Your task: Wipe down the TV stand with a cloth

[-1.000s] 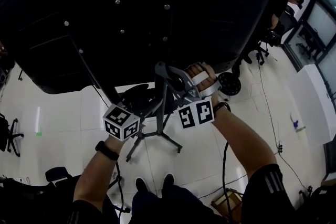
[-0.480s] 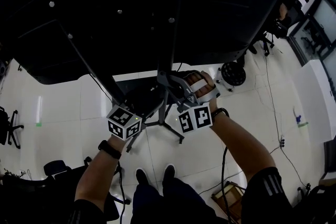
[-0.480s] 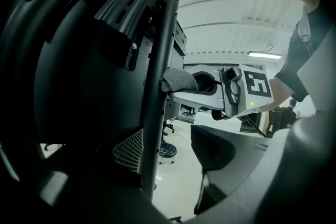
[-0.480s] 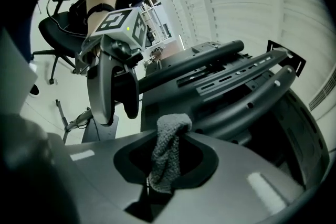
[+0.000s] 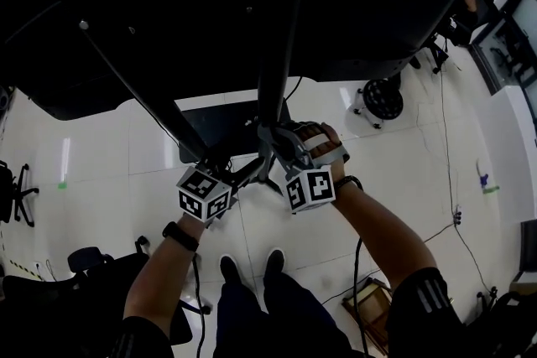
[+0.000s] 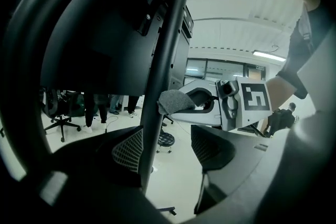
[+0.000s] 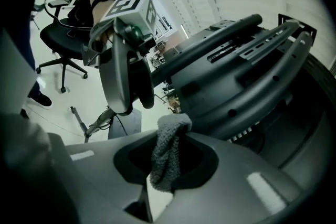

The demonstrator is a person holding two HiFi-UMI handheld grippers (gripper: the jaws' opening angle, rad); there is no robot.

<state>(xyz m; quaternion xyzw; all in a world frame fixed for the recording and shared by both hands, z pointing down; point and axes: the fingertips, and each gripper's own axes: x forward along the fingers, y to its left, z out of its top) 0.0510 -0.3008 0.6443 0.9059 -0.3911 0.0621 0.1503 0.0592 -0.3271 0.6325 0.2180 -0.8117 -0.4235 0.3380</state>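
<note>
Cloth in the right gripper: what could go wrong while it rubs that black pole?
1. The cloth is only a small bunch pinched in the right gripper's jaws, so rubbing the pole might tug it out.
2. The left gripper's open jaws sit close by the pole and might knock it.
3. The big screen hangs right overhead, so a hard push might wobble it.

We wear dark short sleeves (image 5: 428,293), white-striped on the right, dark trousers (image 5: 252,316) and black shoes (image 5: 228,269). A black watch (image 5: 176,236) bands our left wrist, a dark band (image 5: 348,179) our right. Our left gripper (image 6: 167,148) and right gripper (image 7: 168,160) are grey, with black-and-white marker cubes (image 5: 204,194).
</note>
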